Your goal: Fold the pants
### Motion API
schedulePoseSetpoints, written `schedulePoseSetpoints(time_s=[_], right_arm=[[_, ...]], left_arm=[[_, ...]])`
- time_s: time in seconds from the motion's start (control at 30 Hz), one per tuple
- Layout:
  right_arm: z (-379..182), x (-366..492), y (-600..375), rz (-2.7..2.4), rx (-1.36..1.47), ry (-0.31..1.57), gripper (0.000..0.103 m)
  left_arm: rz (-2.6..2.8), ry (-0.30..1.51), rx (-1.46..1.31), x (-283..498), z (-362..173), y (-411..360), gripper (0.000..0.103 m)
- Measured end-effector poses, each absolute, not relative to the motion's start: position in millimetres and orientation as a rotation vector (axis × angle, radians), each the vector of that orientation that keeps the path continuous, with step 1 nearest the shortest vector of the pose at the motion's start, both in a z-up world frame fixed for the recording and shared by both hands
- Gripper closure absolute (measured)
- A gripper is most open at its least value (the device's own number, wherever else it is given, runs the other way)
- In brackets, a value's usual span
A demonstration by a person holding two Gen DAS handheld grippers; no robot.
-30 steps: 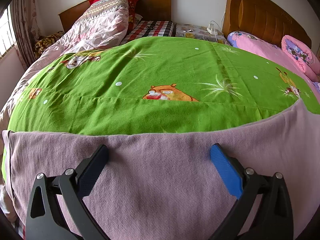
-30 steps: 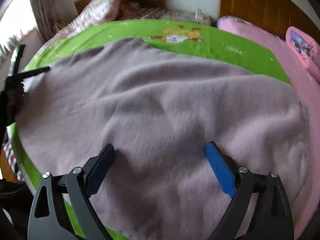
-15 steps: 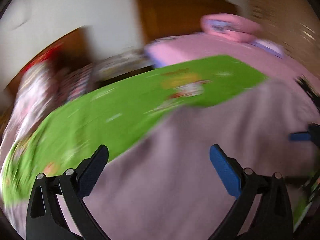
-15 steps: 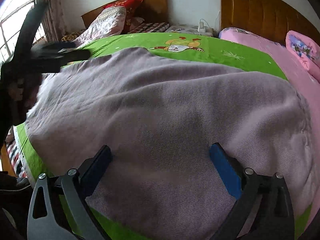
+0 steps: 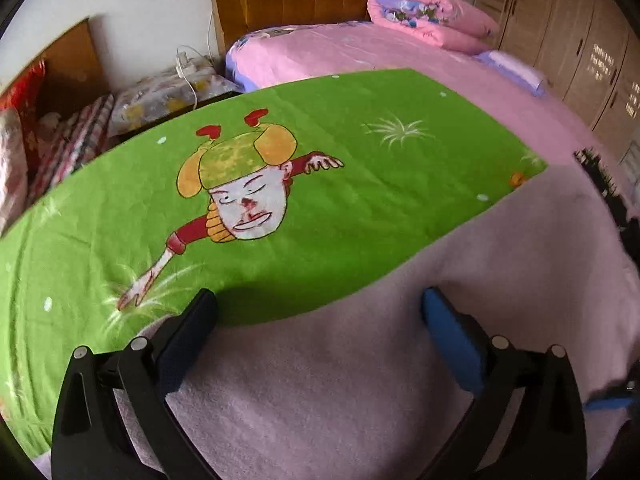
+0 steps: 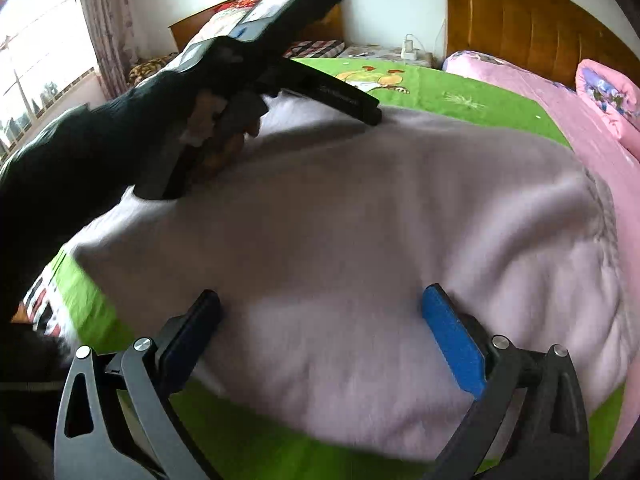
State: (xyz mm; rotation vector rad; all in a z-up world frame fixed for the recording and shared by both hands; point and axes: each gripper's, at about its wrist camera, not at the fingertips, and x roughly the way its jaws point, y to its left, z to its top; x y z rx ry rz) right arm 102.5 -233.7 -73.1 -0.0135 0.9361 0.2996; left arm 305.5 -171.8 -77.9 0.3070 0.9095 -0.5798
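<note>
Pale lilac knit pants (image 6: 360,240) lie spread flat on a green cartoon blanket (image 6: 460,96). My right gripper (image 6: 320,308) hovers open just above their near part, with nothing between its fingers. In the right wrist view a hand in a black sleeve (image 6: 100,152) holds the left tool, and one of its fingers (image 6: 348,100) reaches the pants' far edge. In the left wrist view my left gripper (image 5: 316,312) stands open over the border between the pants (image 5: 400,392) and the blanket (image 5: 360,200), gripping nothing. The right gripper's blue pad (image 5: 608,403) shows at the right edge.
A pink bed (image 5: 400,52) with a folded pink quilt (image 5: 432,16) adjoins on the far right, before wooden wardrobes (image 5: 592,52). A cluttered nightstand with a charger (image 5: 188,80) and wooden headboards (image 6: 520,28) stand at the back. A window with curtains (image 6: 48,60) is on the left.
My left gripper has swept far to the right along the pants and rolled; it now shows in the right wrist view over their far edge. The right gripper has hardly shifted, its jaws slightly wider.
</note>
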Motion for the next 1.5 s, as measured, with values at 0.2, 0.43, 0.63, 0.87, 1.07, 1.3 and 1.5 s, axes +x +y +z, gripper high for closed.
schedulePoseSetpoints(time_s=[0.2, 0.43, 0.63, 0.87, 1.07, 1.3, 1.5], right_arm=[[-60, 86, -243, 0.296, -0.007, 0.984, 0.006], [-63, 103, -290, 0.093, 0.082, 0.970, 0.005], [-68, 79, -303, 0.155, 0.061, 1.008, 0.005], [-33, 45, -319, 0.037, 0.087, 0.760, 0.006], [-39, 65, -332, 0.023, 0.126, 0.755, 0.005], [-65, 98, -324, -0.011, 0.061, 0.872, 0.005], [-56, 86, -329, 0.008, 0.078, 0.825, 0.005]], left_arm=[[-0.572, 0.908, 0.304, 304, -76, -170, 0.001], [-0.578, 0.917, 0.294, 312, -73, -174, 0.001], [-0.577, 0.915, 0.296, 312, -73, -173, 0.001], [-0.476, 0.776, 0.450, 286, -55, -187, 0.003], [-0.756, 0.654, 0.494, 230, -14, -271, 0.002], [-0.834, 0.689, 0.590, 251, -55, -345, 0.001], [-0.886, 0.794, 0.502, 275, -63, -341, 0.001]])
